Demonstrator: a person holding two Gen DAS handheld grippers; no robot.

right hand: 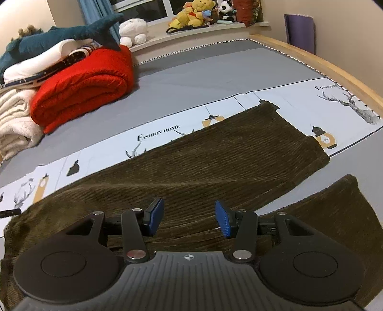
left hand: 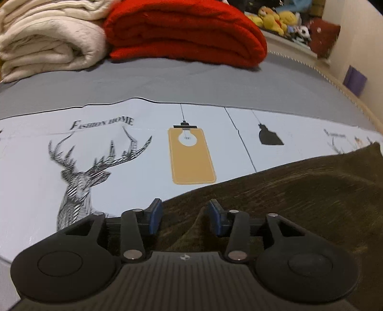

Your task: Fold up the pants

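Observation:
Dark olive corduroy pants (right hand: 227,155) lie spread on the bed over a pale printed band of sheet (right hand: 155,134). One leg stretches toward the far right; the other leg (right hand: 340,203) lies nearer, at the lower right. My right gripper (right hand: 189,220) hovers open above the cloth near where the legs meet, with nothing pinched. In the left wrist view the pants (left hand: 287,191) fill the lower right. My left gripper (left hand: 185,216) stands open at their edge. A small raised fold of cloth sits between its blue pads (left hand: 155,215), and neither pad presses on it.
A folded red blanket (right hand: 83,86) and a cream blanket (right hand: 14,124) are stacked at the far left, with a plush shark (right hand: 71,33) on top. Plush toys (right hand: 198,12) line the windowsill. The wooden bed rail (right hand: 335,69) runs along the right.

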